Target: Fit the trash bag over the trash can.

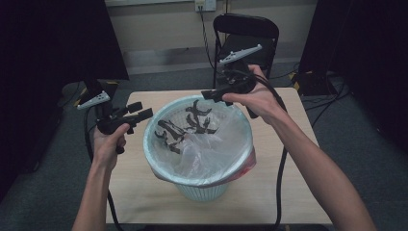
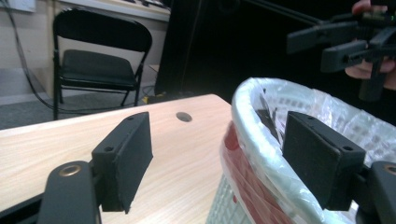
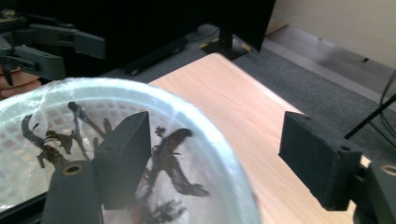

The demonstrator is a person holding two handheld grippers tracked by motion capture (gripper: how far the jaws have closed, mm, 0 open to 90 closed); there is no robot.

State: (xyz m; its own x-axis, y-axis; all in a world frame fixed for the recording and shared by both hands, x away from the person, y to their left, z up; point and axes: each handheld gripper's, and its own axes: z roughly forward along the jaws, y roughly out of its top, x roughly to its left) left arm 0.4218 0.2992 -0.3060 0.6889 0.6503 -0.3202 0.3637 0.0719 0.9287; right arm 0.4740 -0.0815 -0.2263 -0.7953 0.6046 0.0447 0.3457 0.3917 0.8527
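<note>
One bin [image 1: 169, 169], one chair [image 1: 245, 30], two grippers

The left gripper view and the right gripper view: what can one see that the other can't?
Left gripper view: a black folding chair by the wall, and a round hole in the light wooden table.

Right gripper view: the black printed shapes inside the clear plastic bag.

Both: that table, the pale mesh wastebasket's bag-covered rim, two open black jaws up close, and the other gripper farther off.

dim room with black curtains eating the light, worktop [image 1: 288, 159] catching soft overhead glow, bag [image 1: 216, 144] glaring slightly, close-up claws going blurry
</note>
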